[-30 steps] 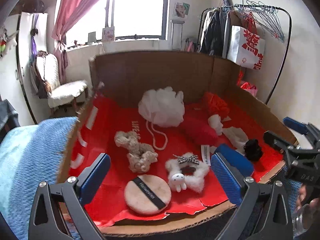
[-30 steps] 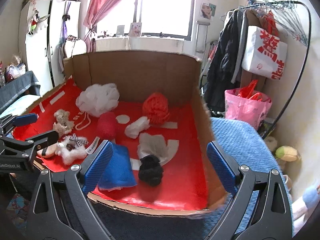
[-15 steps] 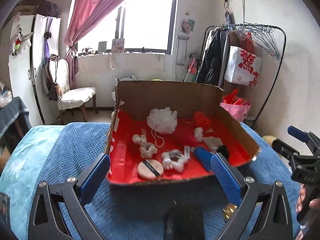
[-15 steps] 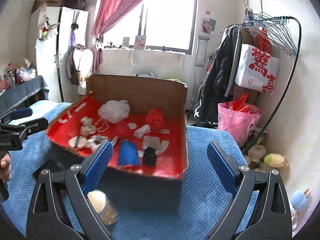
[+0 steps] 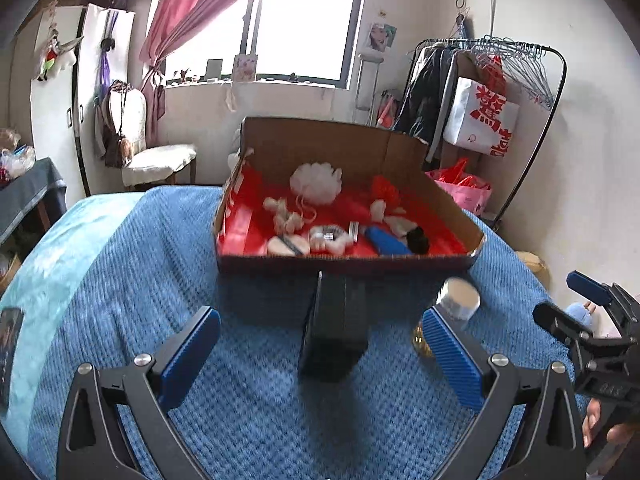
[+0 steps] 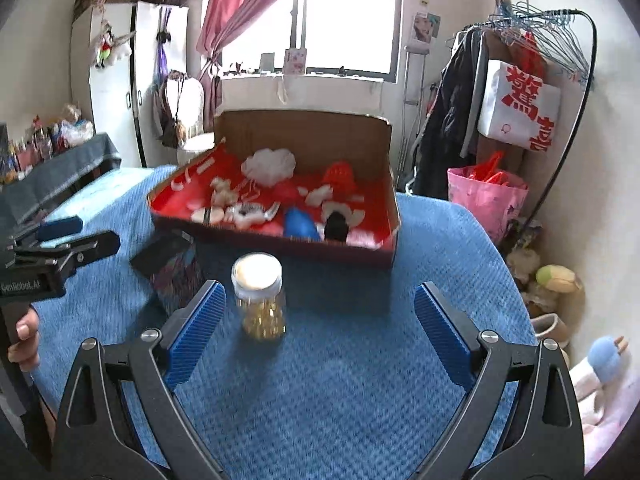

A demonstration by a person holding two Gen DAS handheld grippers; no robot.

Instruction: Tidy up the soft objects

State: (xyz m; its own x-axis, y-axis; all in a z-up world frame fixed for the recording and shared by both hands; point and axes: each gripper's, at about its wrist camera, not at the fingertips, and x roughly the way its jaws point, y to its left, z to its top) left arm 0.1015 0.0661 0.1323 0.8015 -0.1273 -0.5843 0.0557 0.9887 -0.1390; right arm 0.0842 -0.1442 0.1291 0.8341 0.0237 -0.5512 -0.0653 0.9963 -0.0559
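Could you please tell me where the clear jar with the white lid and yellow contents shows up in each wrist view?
Left wrist view: the clear jar with the white lid and yellow contents sits at lower right, partly hidden behind the right finger pad, in front of the cardboard box's right corner.
Right wrist view: the jar stands left of centre on the blue blanket.
Shared landmark: the cardboard box with the red lining just behind it.

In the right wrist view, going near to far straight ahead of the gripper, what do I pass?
Right gripper → glass jar on the blue blanket → cardboard box front wall → blue cloth inside → white mesh pouf → window.
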